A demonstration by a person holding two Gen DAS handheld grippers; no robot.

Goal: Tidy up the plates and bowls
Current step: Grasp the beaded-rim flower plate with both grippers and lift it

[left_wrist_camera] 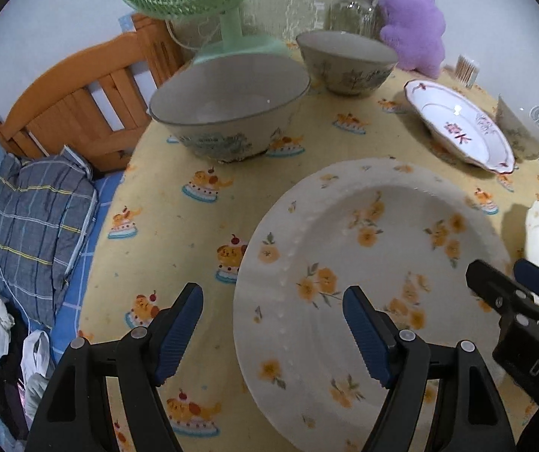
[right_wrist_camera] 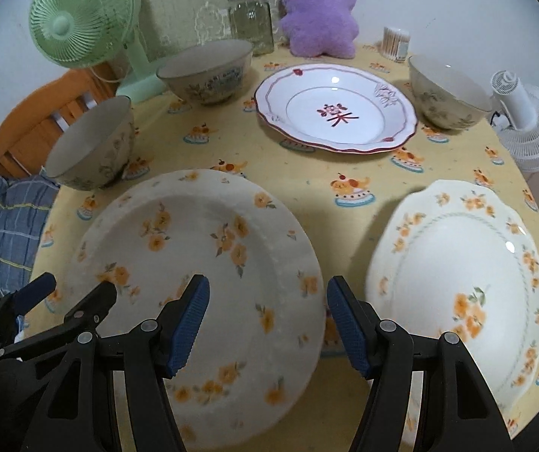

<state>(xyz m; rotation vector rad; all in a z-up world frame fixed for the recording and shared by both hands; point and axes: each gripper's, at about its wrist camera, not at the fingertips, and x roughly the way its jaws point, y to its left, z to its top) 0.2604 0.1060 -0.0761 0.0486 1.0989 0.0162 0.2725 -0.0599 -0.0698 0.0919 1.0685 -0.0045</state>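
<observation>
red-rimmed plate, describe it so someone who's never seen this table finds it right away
On the round table under the yellow cake-print cloth, look toward the far side, in front of the glass jar and the fluffy purple toy. The white scalloped plate with a red rim lies there; unlike the two orange-flowered plates nearer, it has a red character in its centre.

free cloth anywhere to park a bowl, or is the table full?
Best gap: bare tablecloth in the middle, bordered by the red-rimmed plate, the big flowered plate and the scalloped plate. A smaller strip lies between the near left bowl and the back bowl. The back edge is crowded: green fan, jar, plush toy.
</observation>
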